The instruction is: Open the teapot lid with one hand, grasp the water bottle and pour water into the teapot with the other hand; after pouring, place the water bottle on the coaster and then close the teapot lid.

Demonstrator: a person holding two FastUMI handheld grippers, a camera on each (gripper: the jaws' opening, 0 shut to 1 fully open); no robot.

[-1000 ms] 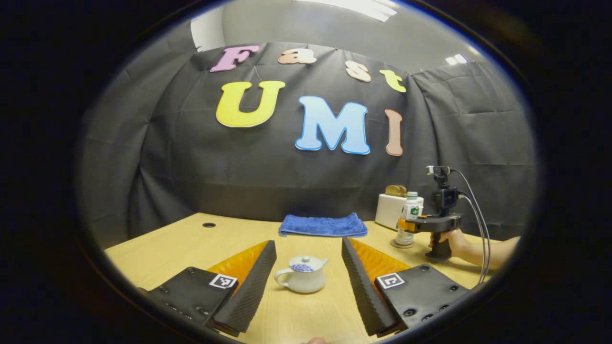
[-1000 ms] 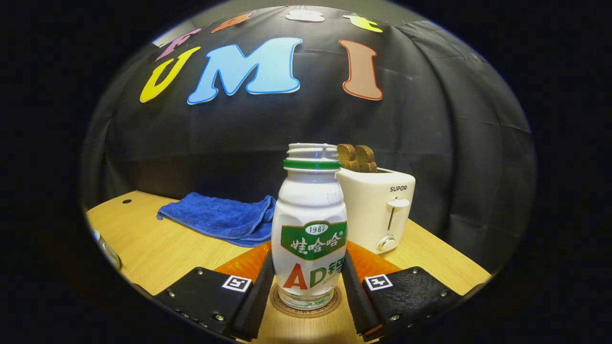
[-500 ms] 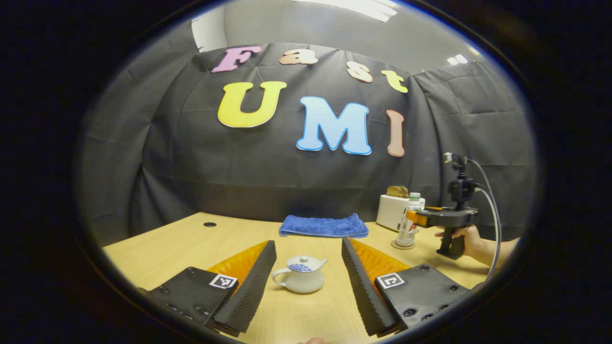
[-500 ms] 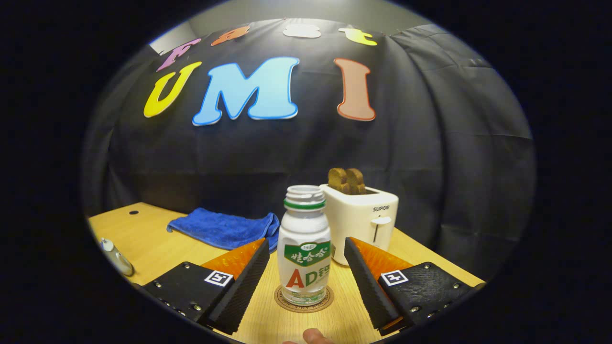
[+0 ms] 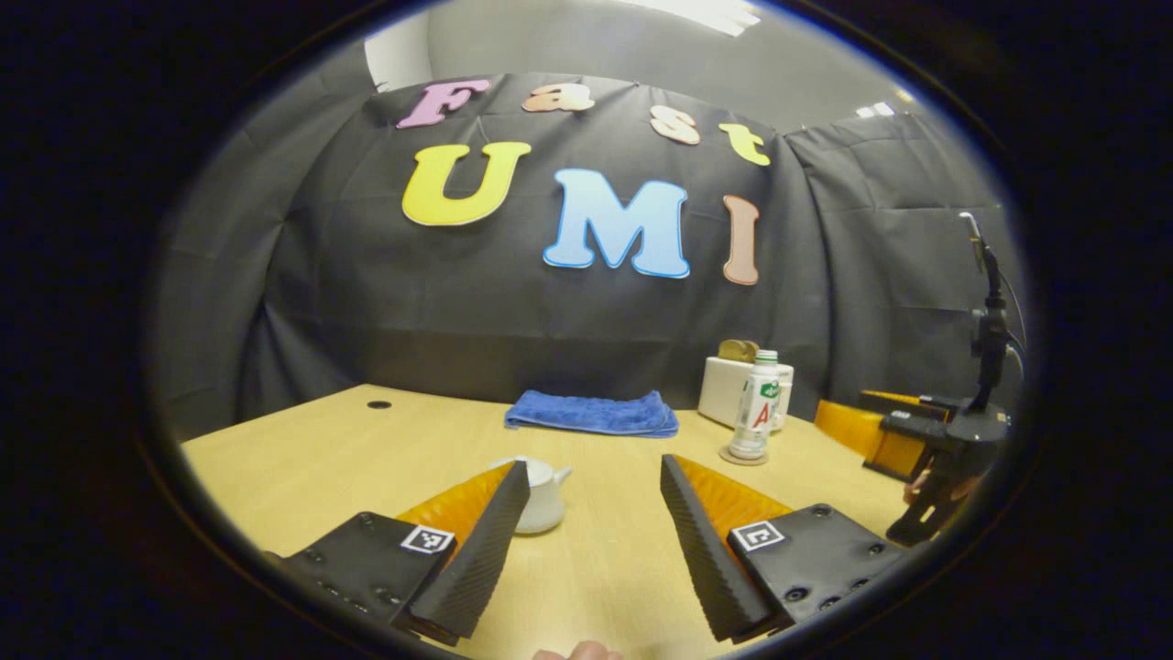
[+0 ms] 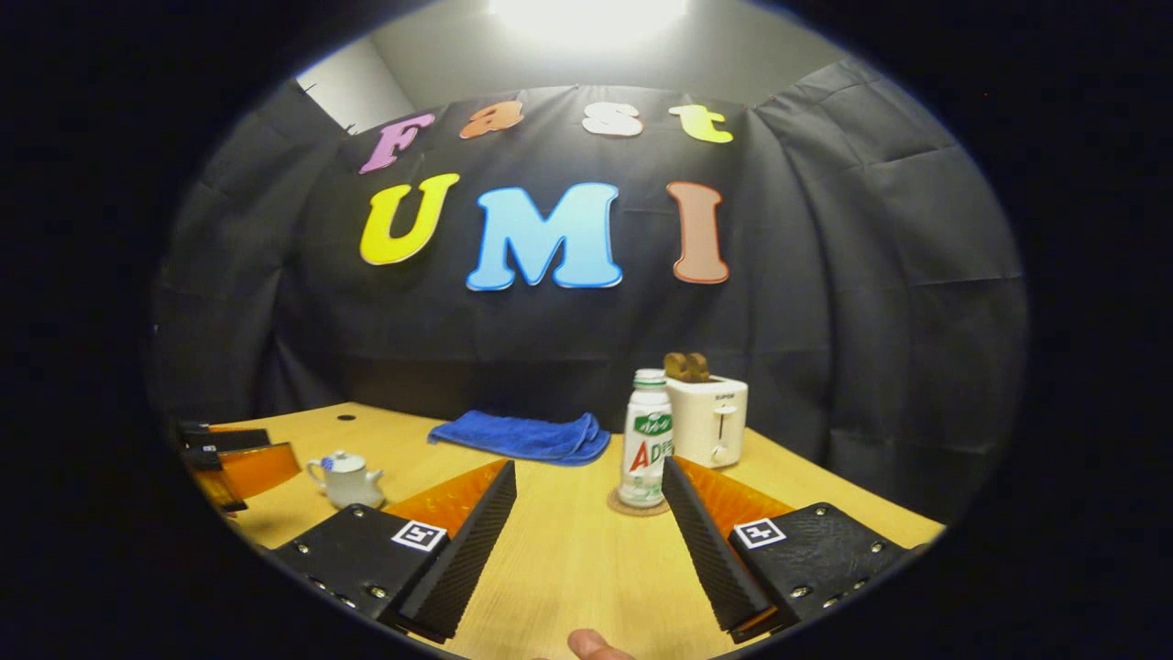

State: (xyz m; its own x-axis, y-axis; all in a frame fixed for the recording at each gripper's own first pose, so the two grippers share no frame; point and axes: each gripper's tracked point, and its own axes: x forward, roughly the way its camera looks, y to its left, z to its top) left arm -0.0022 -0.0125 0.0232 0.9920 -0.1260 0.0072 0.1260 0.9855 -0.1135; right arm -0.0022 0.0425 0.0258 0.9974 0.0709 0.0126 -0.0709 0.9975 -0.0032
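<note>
A small white teapot (image 6: 348, 478) stands on the wooden table (image 6: 559, 550) with its lid on. In the left gripper view the teapot (image 5: 542, 496) sits half hidden behind my left gripper's near finger. My left gripper (image 5: 594, 465) is open and holds nothing. The white water bottle (image 6: 648, 438) with a green neck ring stands upright on a round coaster (image 6: 632, 503), just beyond my right gripper (image 6: 588, 465). That gripper is open, pulled back from the bottle and empty. The bottle (image 5: 756, 404) and its coaster (image 5: 742, 456) also stand off to the right in the left gripper view.
A folded blue towel (image 6: 522, 436) lies at the back of the table. Just behind the bottle is a white toaster (image 6: 710, 418) with toast in it. A person's hand holds the right gripper (image 5: 926, 438) at the far right. The left gripper (image 6: 229, 458) is at the left edge.
My right gripper opened, let go of the bottle on the coaster and drew back. My left gripper shifted, so the teapot moved from between its fingers to behind the near finger.
</note>
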